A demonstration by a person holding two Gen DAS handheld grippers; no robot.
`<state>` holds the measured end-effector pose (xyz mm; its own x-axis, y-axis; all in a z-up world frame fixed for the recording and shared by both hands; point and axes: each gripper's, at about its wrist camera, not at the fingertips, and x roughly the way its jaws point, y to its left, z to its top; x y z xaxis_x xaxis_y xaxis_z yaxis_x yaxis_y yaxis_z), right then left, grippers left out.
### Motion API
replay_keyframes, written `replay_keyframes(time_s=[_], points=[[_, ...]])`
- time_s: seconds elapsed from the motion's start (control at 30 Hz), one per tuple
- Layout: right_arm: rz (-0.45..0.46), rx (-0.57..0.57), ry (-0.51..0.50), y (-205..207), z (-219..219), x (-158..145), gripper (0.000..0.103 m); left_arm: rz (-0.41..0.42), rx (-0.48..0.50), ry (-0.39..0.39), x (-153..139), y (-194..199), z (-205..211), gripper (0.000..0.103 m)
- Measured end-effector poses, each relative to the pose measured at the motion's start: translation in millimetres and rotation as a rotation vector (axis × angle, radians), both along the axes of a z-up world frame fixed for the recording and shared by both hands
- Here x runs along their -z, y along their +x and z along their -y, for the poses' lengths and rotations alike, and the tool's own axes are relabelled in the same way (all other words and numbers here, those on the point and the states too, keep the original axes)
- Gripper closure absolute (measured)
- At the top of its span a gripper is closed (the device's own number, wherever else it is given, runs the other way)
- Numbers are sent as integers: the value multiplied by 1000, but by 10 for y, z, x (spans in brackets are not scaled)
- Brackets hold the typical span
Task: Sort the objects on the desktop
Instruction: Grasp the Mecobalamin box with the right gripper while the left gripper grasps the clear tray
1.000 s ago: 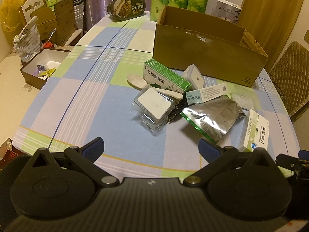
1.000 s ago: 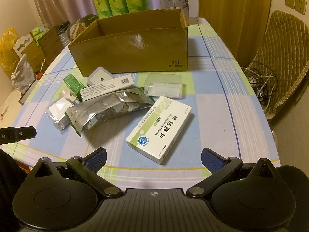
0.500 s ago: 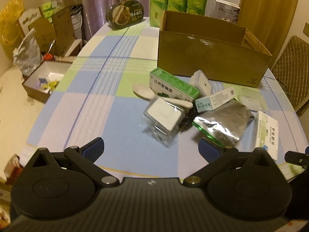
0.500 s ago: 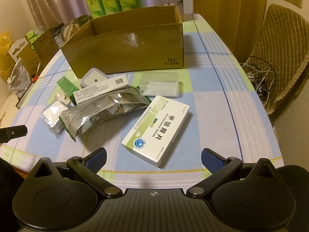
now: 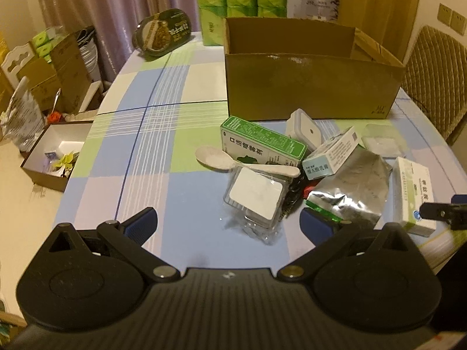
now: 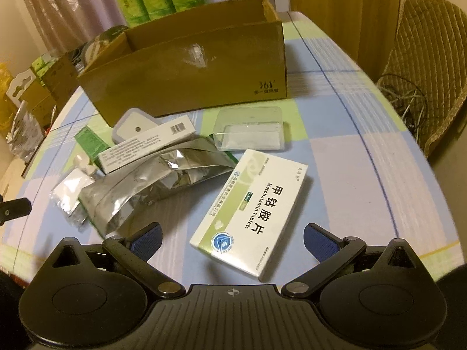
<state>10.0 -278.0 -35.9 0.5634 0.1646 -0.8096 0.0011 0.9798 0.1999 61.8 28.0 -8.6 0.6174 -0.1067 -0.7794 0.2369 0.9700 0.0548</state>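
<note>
A pile of small items lies in front of an open cardboard box. In the left wrist view I see a green carton, a white spoon, a clear packet with a white pad, a silver foil bag and a white medicine box. My left gripper is open, just short of the clear packet. My right gripper is open, its fingers on either side of the near end of the white medicine box. Both are empty.
A clear plastic tub, a long white carton and a small white lidded container lie by the box. Green tissue packs and a dark tin stand at the back. A chair is right of the table.
Both grippers have moved forward toward the pile. The left one has closed in on the clear packet, the right one on the white medicine box. Nothing on the table has moved.
</note>
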Motion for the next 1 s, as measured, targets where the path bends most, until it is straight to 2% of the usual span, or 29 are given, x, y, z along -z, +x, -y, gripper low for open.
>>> replay_keyframes(time_s=[0.27, 0.33, 0.37, 0.6, 0.8, 0.87, 0.93, 1.0], points=[[-32, 13, -16, 156, -36, 207, 4, -18, 63, 25, 131, 212, 2, 4], [-42, 13, -21, 182, -44, 257, 14, -20, 86, 39, 173, 260, 15, 5], [-50, 14, -20, 195, -43, 285, 16, -22, 102, 45, 197, 284, 25, 5], [-49, 10, -26, 225, -33, 347, 20, -33, 248, 116, 377, 387, 188, 10], [-39, -7, -41, 224, 43, 308, 27, -27, 376, 191, 526, 444, 315, 12], [-33, 2, -50, 216, 78, 297, 29, -34, 407, 209, 583, 471, 350, 15], [-32, 10, -53, 218, 113, 294, 29, -42, 421, 223, 640, 504, 376, 24], [-33, 10, -53, 224, 133, 291, 29, -55, 429, 225, 688, 547, 389, 28]])
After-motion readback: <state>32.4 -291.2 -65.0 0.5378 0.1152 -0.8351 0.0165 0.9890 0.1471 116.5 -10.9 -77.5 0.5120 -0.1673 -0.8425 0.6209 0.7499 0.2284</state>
